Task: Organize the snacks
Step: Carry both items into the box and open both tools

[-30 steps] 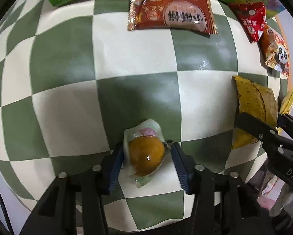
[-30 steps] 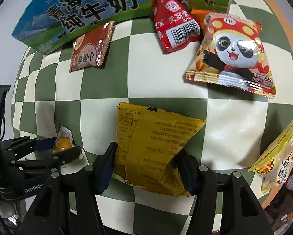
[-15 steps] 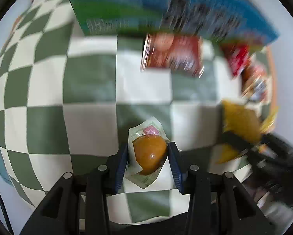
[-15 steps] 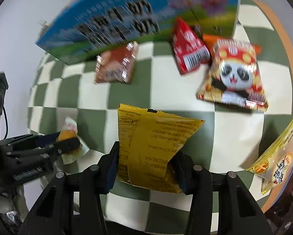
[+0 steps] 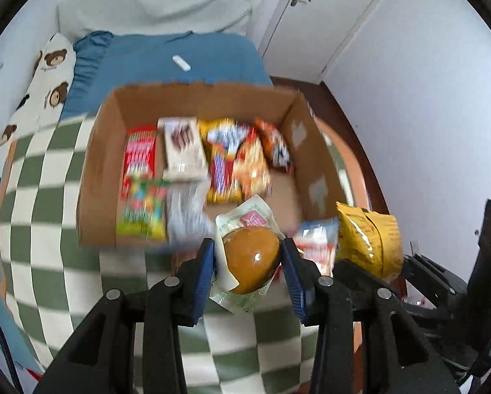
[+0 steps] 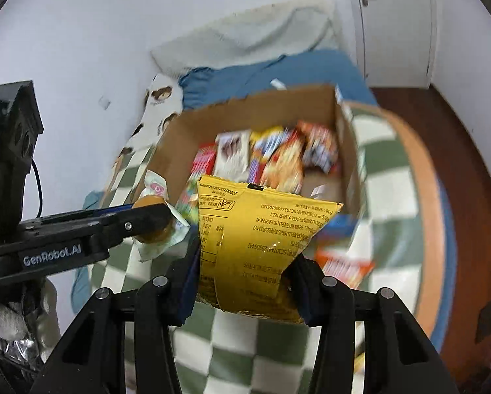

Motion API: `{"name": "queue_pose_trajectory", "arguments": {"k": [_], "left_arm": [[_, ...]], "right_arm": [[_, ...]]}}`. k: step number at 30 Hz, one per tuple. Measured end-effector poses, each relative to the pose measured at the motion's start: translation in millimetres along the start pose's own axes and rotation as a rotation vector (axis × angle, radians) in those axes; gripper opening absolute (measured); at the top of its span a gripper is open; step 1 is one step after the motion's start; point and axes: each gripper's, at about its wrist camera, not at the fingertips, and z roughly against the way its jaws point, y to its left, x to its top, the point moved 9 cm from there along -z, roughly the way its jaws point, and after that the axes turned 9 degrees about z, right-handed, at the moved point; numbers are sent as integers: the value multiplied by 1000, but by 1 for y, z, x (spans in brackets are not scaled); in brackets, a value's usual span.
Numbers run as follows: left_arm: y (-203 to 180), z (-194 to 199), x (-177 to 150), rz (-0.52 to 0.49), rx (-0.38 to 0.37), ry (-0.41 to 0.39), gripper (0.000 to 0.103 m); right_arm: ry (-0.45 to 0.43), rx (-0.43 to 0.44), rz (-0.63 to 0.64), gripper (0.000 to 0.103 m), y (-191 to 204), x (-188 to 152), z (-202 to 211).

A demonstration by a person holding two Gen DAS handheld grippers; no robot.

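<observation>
My left gripper (image 5: 249, 271) is shut on a small wrapped brown cake (image 5: 252, 259) and holds it in the air at the near edge of an open cardboard box (image 5: 97, 164). My right gripper (image 6: 245, 282) is shut on a yellow snack bag (image 6: 261, 239), also lifted, near the same box (image 6: 344, 118). The box holds several snack packets (image 5: 219, 161). The yellow bag shows at the right in the left wrist view (image 5: 370, 239). The left gripper with the cake shows at the left in the right wrist view (image 6: 150, 220).
The box stands on a green and white checked cloth (image 5: 41, 256) on a round table (image 6: 422, 197). Loose packets (image 6: 344, 262) lie by the box's near right corner. A bed with blue cover (image 5: 179, 55) and a door (image 5: 327, 16) are behind.
Both grippers have lifted their snacks off the cloth and risen and tilted up. The view now looks down into the open box, not at the cloth.
</observation>
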Motion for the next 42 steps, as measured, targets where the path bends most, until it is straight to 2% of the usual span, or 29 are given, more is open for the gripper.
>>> {"name": "queue_pose_trajectory", "arguments": {"k": [3, 8, 12, 17, 18, 20, 21, 22, 23, 24, 26, 31, 37, 42], "left_arm": [[-2, -18, 26, 40, -19, 34, 38], [7, -74, 51, 168, -49, 174, 38], [20, -109, 50, 257, -44, 257, 38], [26, -129, 39, 314, -53, 323, 39], [27, -131, 37, 321, -51, 333, 39], [28, -134, 34, 332, -52, 343, 39], [29, -135, 34, 335, -42, 342, 40], [31, -134, 34, 340, -37, 335, 42], [31, -134, 37, 343, -38, 329, 56], [32, -133, 38, 342, -34, 324, 75], [35, -129, 43, 331, -18, 299, 87], [40, -119, 46, 295, 29, 264, 90], [51, -98, 48, 190, 174, 161, 91], [59, -78, 46, 113, 272, 66, 91]], "right_arm": [[4, -35, 13, 51, -17, 30, -11], [70, -52, 9, 51, -42, 56, -49], [152, -50, -7, 51, -57, 58, -81], [252, -32, -12, 52, -61, 45, -108], [268, -33, -13, 55, -61, 41, -110], [300, -25, -30, 73, -62, 38, -116], [313, -34, -30, 89, -63, 37, -118], [322, -44, -27, 95, -63, 36, -119], [333, -59, -26, 95, -64, 35, -120], [342, -73, -22, 96, -66, 34, -121], [347, -79, -19, 96, -66, 33, -122], [355, -109, -11, 97, -68, 33, -120], [347, -134, -2, 97, -67, 31, -118], [303, -154, 0, 97, -63, 32, -107]]}}
